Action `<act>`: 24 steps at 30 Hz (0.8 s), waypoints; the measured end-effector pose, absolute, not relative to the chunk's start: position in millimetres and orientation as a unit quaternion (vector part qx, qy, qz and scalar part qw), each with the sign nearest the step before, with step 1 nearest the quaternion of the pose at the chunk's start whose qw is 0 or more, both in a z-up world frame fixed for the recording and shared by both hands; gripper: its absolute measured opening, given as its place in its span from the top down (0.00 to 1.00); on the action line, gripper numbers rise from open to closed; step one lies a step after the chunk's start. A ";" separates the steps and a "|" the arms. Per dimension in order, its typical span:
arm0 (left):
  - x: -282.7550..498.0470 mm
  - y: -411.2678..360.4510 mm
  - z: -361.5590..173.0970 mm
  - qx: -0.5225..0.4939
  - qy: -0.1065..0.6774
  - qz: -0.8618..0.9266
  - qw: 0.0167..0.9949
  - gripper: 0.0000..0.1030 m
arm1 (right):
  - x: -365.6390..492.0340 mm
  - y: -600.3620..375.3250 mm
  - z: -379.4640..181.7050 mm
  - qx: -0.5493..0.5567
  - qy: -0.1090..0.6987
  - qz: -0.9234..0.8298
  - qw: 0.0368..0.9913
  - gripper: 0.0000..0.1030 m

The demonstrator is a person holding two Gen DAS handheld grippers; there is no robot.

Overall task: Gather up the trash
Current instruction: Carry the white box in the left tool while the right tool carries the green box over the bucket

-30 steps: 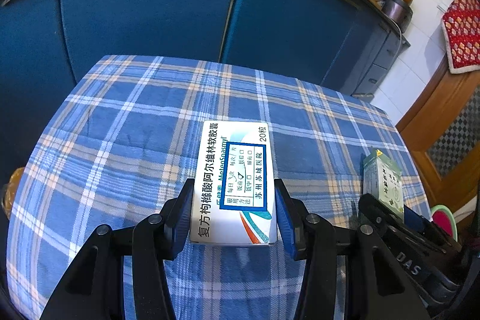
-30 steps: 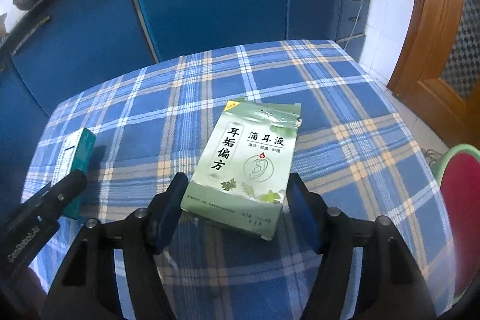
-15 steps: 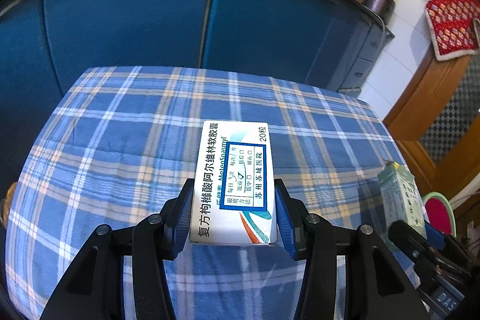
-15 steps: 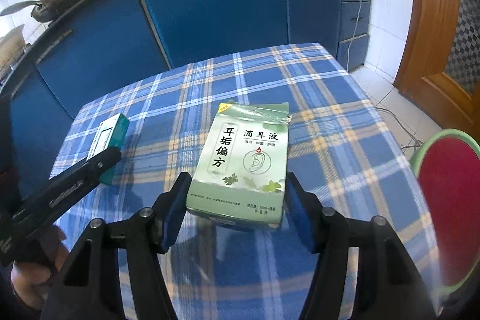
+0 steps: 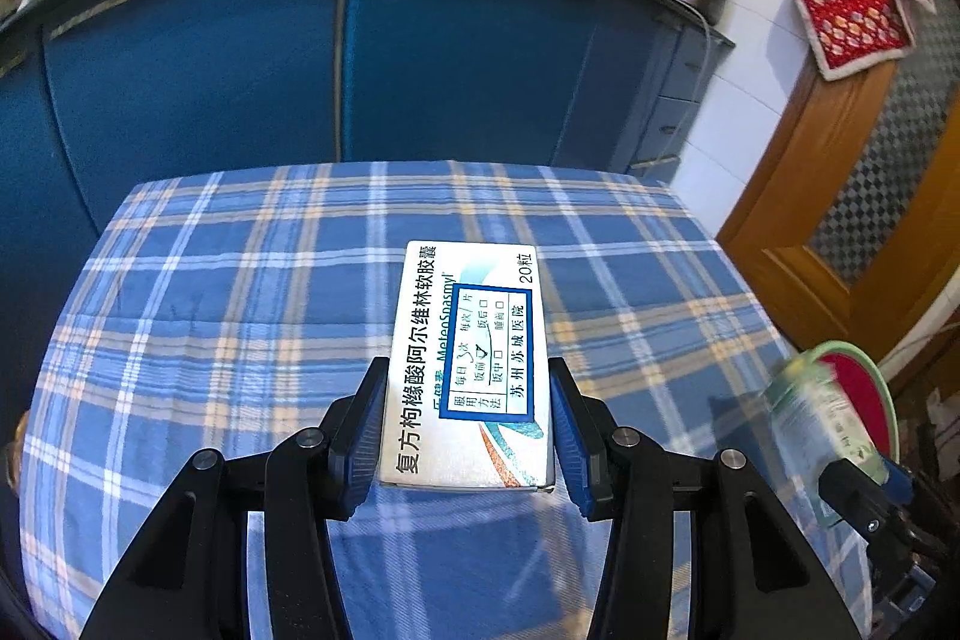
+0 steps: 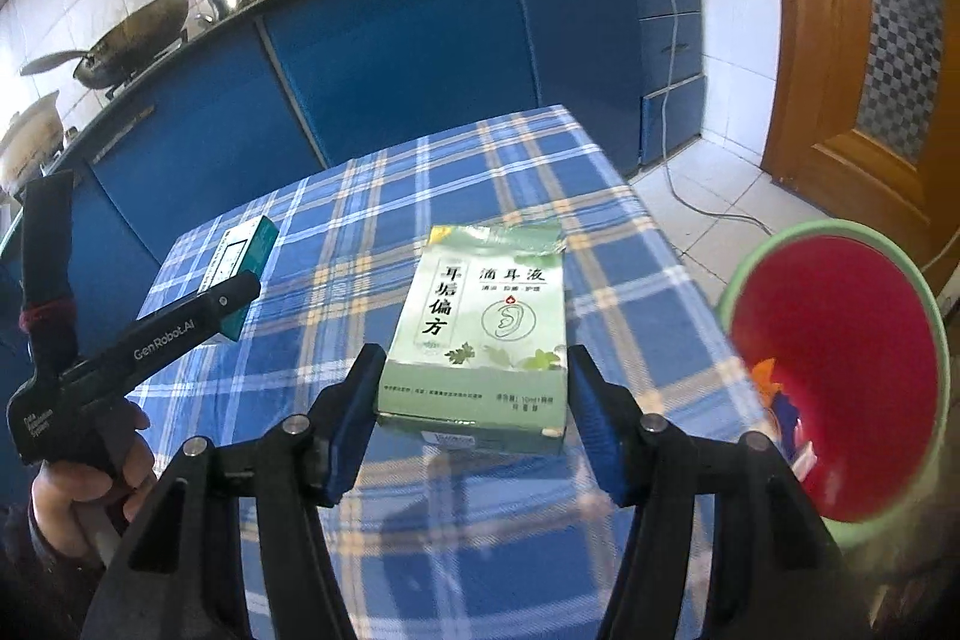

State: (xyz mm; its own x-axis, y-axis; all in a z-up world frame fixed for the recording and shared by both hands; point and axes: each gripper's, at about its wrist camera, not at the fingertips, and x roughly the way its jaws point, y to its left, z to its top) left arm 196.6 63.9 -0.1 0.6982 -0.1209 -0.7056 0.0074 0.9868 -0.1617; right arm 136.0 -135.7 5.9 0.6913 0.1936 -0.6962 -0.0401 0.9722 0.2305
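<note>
A white medicine box [image 5: 474,340] with blue print hangs above the plaid table [image 5: 240,340], and my left gripper [image 5: 467,388] is shut on its sides. My right gripper [image 6: 477,364] is shut on a green ear-drop box [image 6: 486,316], also lifted off the cloth. A bin with a green rim [image 6: 774,244] and a red liner stands just right of the green box, with some scraps inside. In the left wrist view the green box [image 5: 804,424] appears blurred in front of that bin [image 5: 852,349]. In the right wrist view the white box's teal side [image 6: 240,268] shows at left.
Blue kitchen cabinets [image 5: 456,64] stand behind the table, with a wok [image 6: 132,34], pots and bowls on the counter. A wooden door [image 6: 840,58] is at the right. A grey cable [image 6: 696,208] trails across the tiled floor. A person's hand [image 6: 78,490] holds the left gripper.
Both grippers have risen and pulled back from the table with their boxes. The right one has swung right, so the red-lined bin now fills its right edge.
</note>
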 end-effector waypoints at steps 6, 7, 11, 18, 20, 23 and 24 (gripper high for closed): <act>184.8 41.8 8.1 -0.065 0.387 -0.058 0.918 0.51 | 118.3 -158.3 10.1 0.116 0.379 0.052 0.916 0.40; 183.3 38.2 9.0 -0.064 0.387 -0.062 0.918 0.51 | 115.4 -162.4 10.3 0.118 0.378 0.049 0.917 0.40; 176.3 22.6 12.9 -0.060 0.389 -0.080 0.916 0.51 | 107.4 -175.6 9.3 0.130 0.376 0.045 0.916 0.40; 167.1 -6.8 19.3 -0.047 0.391 -0.111 0.913 0.51 | 89.6 -201.9 11.9 0.151 0.363 0.031 0.919 0.40; 165.5 -16.3 20.7 -0.043 0.391 -0.118 0.912 0.51 | 85.7 -209.7 13.0 0.156 0.359 0.025 0.920 0.40; 163.4 -30.5 22.4 -0.035 0.393 -0.129 0.910 0.51 | 79.4 -224.3 14.6 0.165 0.354 0.014 0.921 0.40; 161.8 -35.0 22.8 -0.033 0.393 -0.133 0.909 0.51 | 77.9 -228.8 14.9 0.168 0.352 0.011 0.921 0.40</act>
State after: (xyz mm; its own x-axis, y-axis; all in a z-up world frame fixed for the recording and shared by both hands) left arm 161.8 -35.0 22.8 0.6556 -0.2678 -0.7060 0.2166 0.9624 -0.1639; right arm 77.9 -228.8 14.9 0.7519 0.1388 -0.6445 0.0972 0.9436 0.3166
